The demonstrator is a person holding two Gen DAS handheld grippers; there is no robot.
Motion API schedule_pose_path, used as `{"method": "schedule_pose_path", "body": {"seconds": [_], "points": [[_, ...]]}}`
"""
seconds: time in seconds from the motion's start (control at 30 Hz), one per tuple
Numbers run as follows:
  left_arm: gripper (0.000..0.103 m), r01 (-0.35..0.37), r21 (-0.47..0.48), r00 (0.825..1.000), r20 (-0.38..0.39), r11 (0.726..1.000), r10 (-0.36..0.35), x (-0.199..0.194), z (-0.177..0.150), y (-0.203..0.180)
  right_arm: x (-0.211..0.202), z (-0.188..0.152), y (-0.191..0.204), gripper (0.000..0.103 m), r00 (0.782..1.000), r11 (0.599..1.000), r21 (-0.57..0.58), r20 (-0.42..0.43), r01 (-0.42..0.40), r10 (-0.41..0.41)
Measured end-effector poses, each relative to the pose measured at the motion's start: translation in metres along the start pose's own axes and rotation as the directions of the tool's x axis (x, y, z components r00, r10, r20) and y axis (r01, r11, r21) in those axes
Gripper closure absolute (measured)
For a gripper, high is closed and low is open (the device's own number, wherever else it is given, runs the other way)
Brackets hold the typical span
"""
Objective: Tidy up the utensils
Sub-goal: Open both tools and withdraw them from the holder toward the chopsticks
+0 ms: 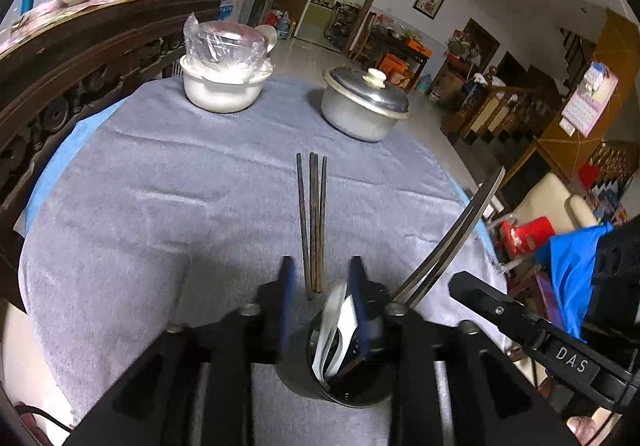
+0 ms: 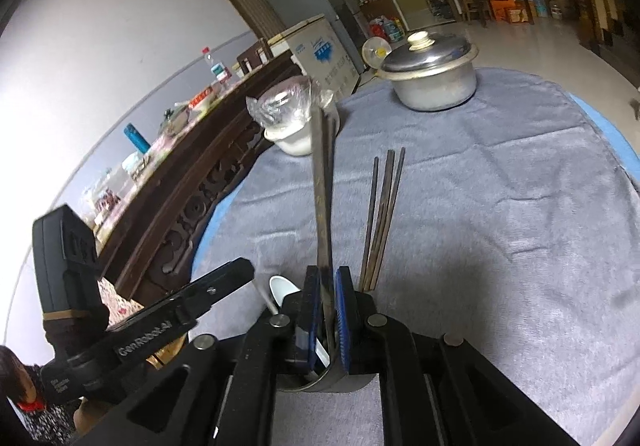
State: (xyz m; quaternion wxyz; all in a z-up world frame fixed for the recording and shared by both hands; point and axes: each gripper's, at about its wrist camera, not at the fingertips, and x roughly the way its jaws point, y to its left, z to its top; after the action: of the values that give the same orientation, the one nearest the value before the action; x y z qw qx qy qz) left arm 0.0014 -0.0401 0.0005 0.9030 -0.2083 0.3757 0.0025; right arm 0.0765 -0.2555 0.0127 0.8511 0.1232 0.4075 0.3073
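The grey cloth [image 1: 160,174] lies bare and wide on the left side. Straight ahead, dark chopsticks [image 1: 314,214] rise from the black holder [image 1: 320,378]. Behind them, well apart, the white pot [image 1: 220,86] and the metal pot [image 1: 364,106] leave a gap between.

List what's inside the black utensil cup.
Inside the black utensil cup: white spoons, dark chopsticks and metal chopsticks clamped by the right claw. Their lower ends and the cup's bottom are hidden.
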Motion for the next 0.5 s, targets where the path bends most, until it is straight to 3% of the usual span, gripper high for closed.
{"method": "schedule_pose_path", "body": {"seconds": [0.03, 0.07, 0.1, 0.3, 0.5], "points": [[0.055, 0.0, -0.009, 1.0, 0.006, 1.0, 0.0, -0.003, 0.002, 0.002, -0.004, 0.001, -0.002, 0.072, 1.0, 1.0, 0.007, 0.009, 0.0, 0.0], [0.048, 0.001, -0.022, 1.0, 0.016, 1.0, 0.0, -0.008, 0.004, 0.004, -0.009, 0.002, -0.003, 0.059, 1.0, 1.0, 0.013, 0.019, 0.002, -0.002], [0.047, 0.0, -0.03, 1.0, 0.024, 1.0, 0.0, -0.011, 0.006, 0.005, -0.012, 0.003, -0.003, 0.048, 1.0, 1.0, 0.015, 0.029, 0.003, -0.003], [0.044, -0.043, -0.064, 0.999, 0.017, 0.997, 0.044, -0.015, 0.015, 0.022, -0.03, 0.004, -0.018, 0.038, 0.997, 0.998, 0.055, 0.073, 0.022, -0.026], [0.042, -0.119, -0.103, 0.993, -0.037, 0.988, 0.116, -0.002, 0.014, 0.044, -0.02, -0.002, -0.048, 0.036, 0.997, 0.99, 0.122, 0.025, 0.068, -0.071]]}}
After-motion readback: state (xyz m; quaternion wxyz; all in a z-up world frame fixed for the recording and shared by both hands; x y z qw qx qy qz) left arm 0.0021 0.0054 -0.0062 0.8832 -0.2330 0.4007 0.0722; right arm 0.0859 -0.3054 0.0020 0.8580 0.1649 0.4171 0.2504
